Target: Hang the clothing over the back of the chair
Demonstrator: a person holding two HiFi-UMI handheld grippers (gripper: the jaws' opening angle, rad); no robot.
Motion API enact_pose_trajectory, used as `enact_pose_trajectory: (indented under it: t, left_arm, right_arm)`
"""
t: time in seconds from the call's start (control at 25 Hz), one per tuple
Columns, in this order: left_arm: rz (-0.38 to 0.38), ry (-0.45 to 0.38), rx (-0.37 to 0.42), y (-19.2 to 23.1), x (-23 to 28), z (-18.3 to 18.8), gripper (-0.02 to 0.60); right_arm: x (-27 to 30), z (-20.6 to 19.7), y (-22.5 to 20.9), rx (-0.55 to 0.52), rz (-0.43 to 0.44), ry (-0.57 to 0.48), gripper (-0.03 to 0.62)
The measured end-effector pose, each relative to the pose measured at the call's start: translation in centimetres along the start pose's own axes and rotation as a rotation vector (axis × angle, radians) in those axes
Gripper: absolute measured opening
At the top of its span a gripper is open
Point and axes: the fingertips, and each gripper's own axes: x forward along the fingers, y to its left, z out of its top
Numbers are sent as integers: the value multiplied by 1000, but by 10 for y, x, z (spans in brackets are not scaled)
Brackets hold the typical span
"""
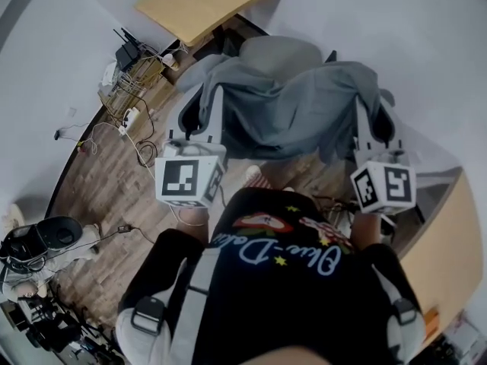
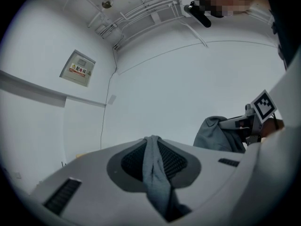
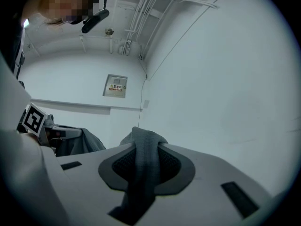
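Since the garment (image 1: 293, 109) is looking soft, light and floppy, it is sagging between its two held points, so gripping the top edge near each end is probably suiting it best. The left gripper (image 2: 155, 171) and right gripper (image 3: 141, 166) are each pinching a fold, holding it spread before the chair (image 1: 280, 52).

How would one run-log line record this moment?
left gripper: shut on grey garment | right gripper: shut on grey garment | grey garment: stretched between both, chair beyond it
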Motion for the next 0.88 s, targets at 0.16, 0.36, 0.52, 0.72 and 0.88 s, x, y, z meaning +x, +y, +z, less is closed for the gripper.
enact_pose_trajectory:
  t: [0.16, 0.36, 0.52, 0.72, 0.88]
  left_arm:
    - [22, -18, 7, 4, -4, 2, 60]
    - [27, -28, 13, 12, 5, 7, 58]
    - [22, -46, 25, 18, 23, 8, 60]
    - [22, -60, 32, 21, 40, 7, 60]
    - [6, -67, 39, 23, 56, 9, 60]
  right_arm:
    - [6, 1, 3, 6, 26, -11, 71]
    - [19, 5, 6, -1, 38, -21, 71]
    - [31, 3, 0, -1, 31, -28, 71]
    - [39, -4, -10, 9, 13, -36, 71]
    - [45, -3, -17, 5, -10, -36, 71]
